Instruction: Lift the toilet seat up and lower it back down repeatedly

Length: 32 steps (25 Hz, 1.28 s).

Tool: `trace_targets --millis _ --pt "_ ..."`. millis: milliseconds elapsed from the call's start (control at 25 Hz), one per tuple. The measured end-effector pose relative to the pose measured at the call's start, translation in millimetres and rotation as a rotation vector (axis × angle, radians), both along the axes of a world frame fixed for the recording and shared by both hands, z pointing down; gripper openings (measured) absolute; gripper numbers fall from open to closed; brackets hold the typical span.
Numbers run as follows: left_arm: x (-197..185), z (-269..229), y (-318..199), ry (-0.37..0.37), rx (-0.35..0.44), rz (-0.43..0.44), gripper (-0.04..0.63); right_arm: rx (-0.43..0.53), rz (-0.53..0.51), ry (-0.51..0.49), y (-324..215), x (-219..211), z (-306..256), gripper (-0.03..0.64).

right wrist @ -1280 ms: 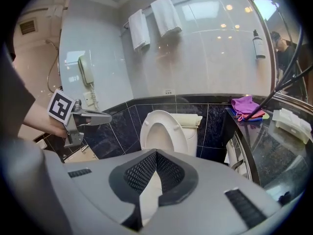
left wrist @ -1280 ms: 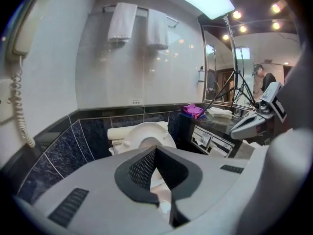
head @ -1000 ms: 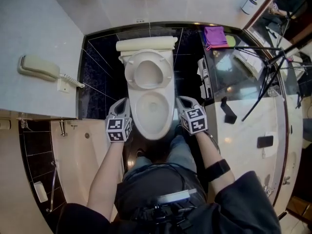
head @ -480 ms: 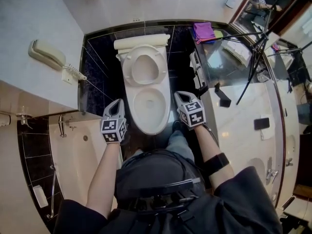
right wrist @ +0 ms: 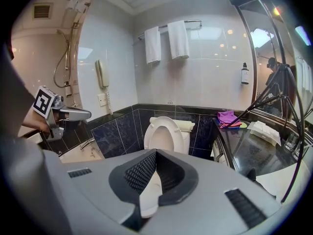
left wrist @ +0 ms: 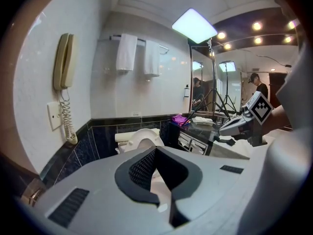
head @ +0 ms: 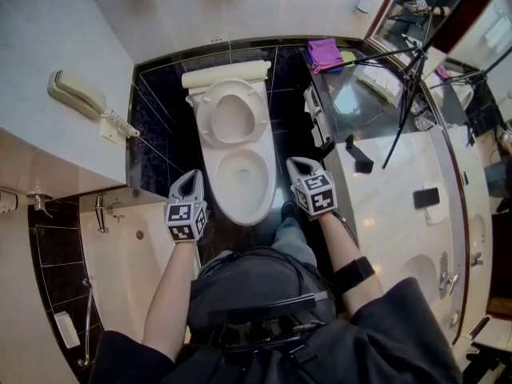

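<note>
The toilet [head: 240,184] is sitting with its bowl uncovered. The toilet seat [head: 202,117] is standing upright at the toilet's back, leaning against the tank [head: 224,74]. The left gripper [head: 192,176] is hovering just beside the toilet's left side and the right gripper [head: 294,163] just beside its right side. Both are keeping their jaws pressed together, gripping nothing.

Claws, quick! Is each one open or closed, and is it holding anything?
Left claw: closed, holding nothing.
Right claw: closed, holding nothing.
</note>
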<state>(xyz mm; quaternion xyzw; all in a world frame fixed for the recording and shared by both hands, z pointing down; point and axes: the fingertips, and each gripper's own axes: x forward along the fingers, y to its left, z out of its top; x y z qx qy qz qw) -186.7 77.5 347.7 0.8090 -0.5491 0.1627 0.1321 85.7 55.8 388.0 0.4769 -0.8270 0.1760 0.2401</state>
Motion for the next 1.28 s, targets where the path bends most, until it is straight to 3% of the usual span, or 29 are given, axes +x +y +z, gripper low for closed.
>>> trace_targets --millis 520,760,1000,1280 --pt "1 6 -7 0.009 -0.025 -0.015 0.0 0.004 -0.009 0.011 -8 2 5 0.017" --pt "0 14 -21 0.004 -0.039 -0.02 0.0 0.038 -0.047 0.133 -33 -1 -1 0.02" --pt "-1 21 -50 0.02 -0.052 -0.05 0.0 0.071 -0.136 0.258 -81 -5 4 0.082" --pt "4 30 -101 0.002 -0.055 -0.078 0.0 0.07 -0.202 0.302 -153 -9 20 0.16"
